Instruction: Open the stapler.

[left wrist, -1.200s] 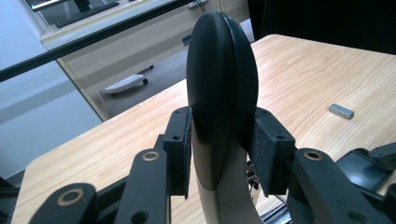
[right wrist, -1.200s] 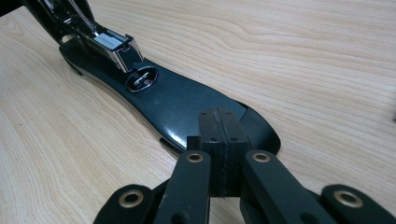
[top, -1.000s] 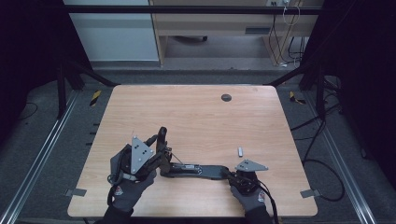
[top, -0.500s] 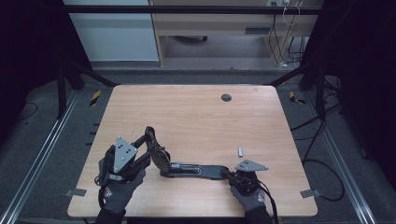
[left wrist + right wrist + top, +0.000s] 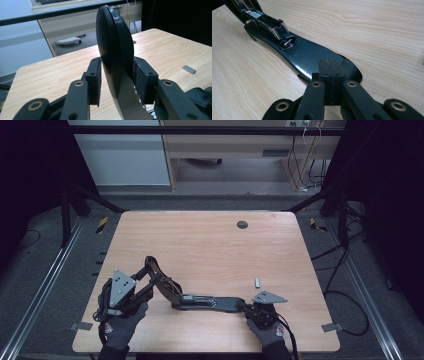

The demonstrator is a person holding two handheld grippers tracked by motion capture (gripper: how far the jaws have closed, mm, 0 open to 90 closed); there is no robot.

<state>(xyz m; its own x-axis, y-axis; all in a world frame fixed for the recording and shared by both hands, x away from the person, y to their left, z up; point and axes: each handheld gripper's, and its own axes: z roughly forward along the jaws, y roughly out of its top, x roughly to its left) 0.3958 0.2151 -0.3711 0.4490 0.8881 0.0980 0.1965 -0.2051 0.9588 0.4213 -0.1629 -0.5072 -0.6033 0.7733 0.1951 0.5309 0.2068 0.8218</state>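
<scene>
The desk [image 5: 210,245] is carrying an opened black stapler [image 5: 200,301] near its near edge, long axis running along that edge. The right gripper [image 5: 248,309], jaws pressed together, is pinning the stapler's base [image 5: 312,56] flat. The left gripper [image 5: 142,281], about half open, is straddling the raised stapler top [image 5: 113,50] toward the near left corner, one pad [image 5: 142,77] touching it. A small staple strip [image 5: 257,282] is lying just beyond the right gripper.

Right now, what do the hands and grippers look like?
Both hands wear dark grey gloves with a small red mark near the cuff. The left gripper and right gripper are black linkages with brass-ringed pivots and black foam-padded jaws. Each carries a grey three-cornered plate on top. A black cable trails from the right one.
</scene>
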